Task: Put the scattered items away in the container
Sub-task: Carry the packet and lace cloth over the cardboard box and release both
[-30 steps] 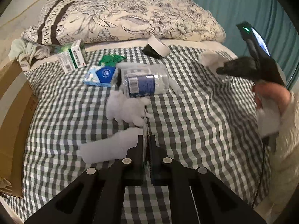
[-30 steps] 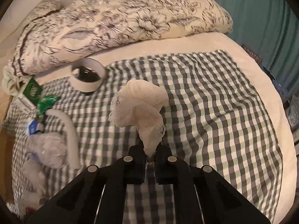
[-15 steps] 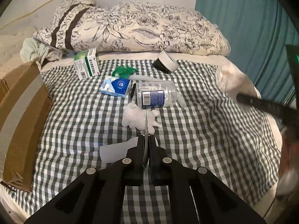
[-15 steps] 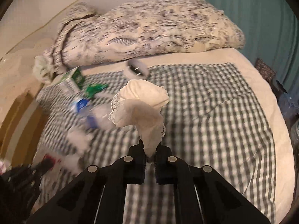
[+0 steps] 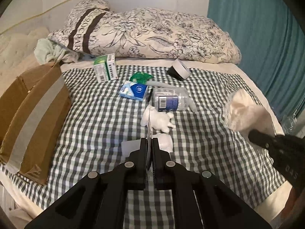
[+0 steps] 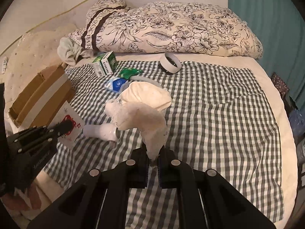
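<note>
My left gripper (image 5: 149, 143) is shut on a thin playing card (image 5: 149, 122), which I see edge-on; the right wrist view shows its red-marked face (image 6: 71, 123). My right gripper (image 6: 153, 152) is shut on a cream lace-edged cloth (image 6: 144, 108), which stands up above the checked bedspread (image 6: 219, 114). That cloth (image 5: 246, 110) also shows at the right of the left wrist view. The open cardboard box (image 5: 28, 110) sits at the bed's left edge. Both grippers hang above the bed, the left one nearer the box.
On the bedspread lie a green-white carton (image 5: 104, 69), a green packet (image 5: 141, 76), a blue tissue pack (image 5: 134, 90), a clear jar (image 5: 171, 100), a tape roll (image 5: 179, 69) and white socks (image 5: 160, 120). A floral duvet (image 5: 152, 32) lies behind, a teal curtain (image 5: 266, 38) at the right.
Both grippers rose and drew back from the bed. The right one swung left with the cloth, bringing the box and the left gripper with its card into its view.
</note>
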### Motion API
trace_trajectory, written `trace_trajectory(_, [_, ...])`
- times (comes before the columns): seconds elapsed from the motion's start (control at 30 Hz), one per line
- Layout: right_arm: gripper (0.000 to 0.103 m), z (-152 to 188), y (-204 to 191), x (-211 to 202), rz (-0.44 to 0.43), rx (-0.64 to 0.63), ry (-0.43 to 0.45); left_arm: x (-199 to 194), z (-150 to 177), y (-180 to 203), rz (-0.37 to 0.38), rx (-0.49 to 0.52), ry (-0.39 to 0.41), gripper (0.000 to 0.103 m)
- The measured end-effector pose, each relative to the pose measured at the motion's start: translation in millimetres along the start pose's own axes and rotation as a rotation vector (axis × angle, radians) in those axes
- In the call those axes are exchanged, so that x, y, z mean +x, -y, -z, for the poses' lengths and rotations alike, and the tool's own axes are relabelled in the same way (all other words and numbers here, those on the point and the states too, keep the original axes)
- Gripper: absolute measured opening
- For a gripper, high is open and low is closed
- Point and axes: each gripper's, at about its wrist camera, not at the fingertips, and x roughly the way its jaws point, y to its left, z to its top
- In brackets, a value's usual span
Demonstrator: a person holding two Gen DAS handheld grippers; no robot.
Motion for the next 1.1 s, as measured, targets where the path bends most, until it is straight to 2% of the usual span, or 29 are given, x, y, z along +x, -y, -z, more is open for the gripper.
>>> trace_trajectory(0.3, [0.006, 13, -18, -15, -0.010, -0.009, -0.013, -15, 0, -20, -0.019, -0.026, -0.013, 0.005])
trace_trajectory(0.57, [0.006, 8, -44, -19, -0.028, -0.043, -0.020, -26, -4, -42, -0.039, -0.052, -0.010, 0.005])
trace_trajectory(0.83, [0.006, -15, -84, -17, -0.056, -0.094, -0.014, -39, -21, -75, -0.052, -0.083, -0.002, 0.005])
trace_trajectory(1.1, [0.006, -55, -152, -19, -0.142, -0.185, 0.020, -63, -53, -124, -0.101, -0.155, 0.044, 0.005])
